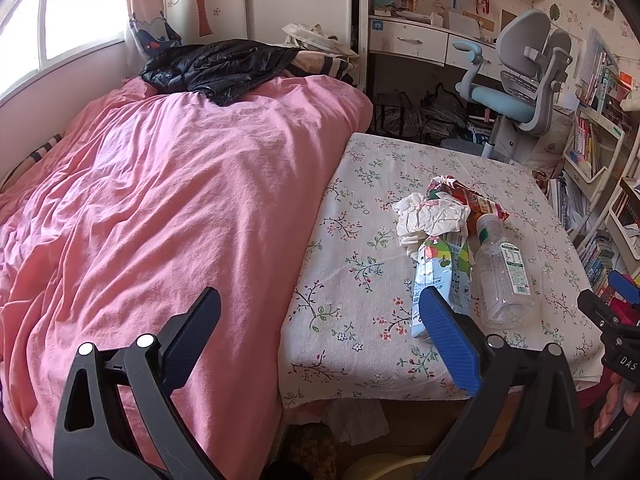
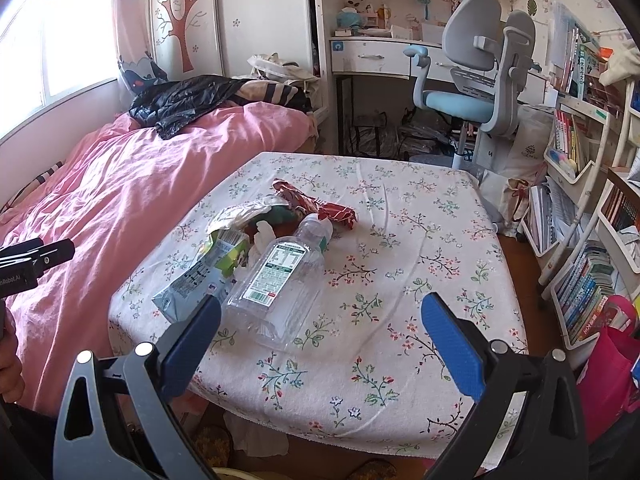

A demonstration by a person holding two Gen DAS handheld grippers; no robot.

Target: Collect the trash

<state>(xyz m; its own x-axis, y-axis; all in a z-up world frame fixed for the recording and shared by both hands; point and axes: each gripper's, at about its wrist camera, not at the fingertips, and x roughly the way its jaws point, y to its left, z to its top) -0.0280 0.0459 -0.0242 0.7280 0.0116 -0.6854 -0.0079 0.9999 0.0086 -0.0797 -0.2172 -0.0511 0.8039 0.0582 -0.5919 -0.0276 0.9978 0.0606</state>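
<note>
Starting from the left, you have the rumpled pink duvet (image 1: 160, 184) with a glossy black bag (image 1: 216, 66) lying on its far end; that limp plastic looks like your likely trash sack, though I cannot tell for sure. Your left gripper (image 1: 320, 312) hangs spread wide and empty above the seam between duvet and the floral tablecloth (image 2: 400, 280). The litter sits bunched near the cloth's left-centre: crumpled white paper (image 1: 430, 216), a flattened blue-and-green carton (image 2: 200, 276), a clear ribbed plastic bottle (image 2: 276, 280) lying on its side, and a creased red wrapper (image 2: 316, 204) behind. Your right gripper (image 2: 320, 312) is likewise wide apart, holding nothing, just this side of the bottle. Take the bottle across its flat labelled body, since the smooth plastic may squirt from the pads; pinch paper and wrapper at a fold.
</note>
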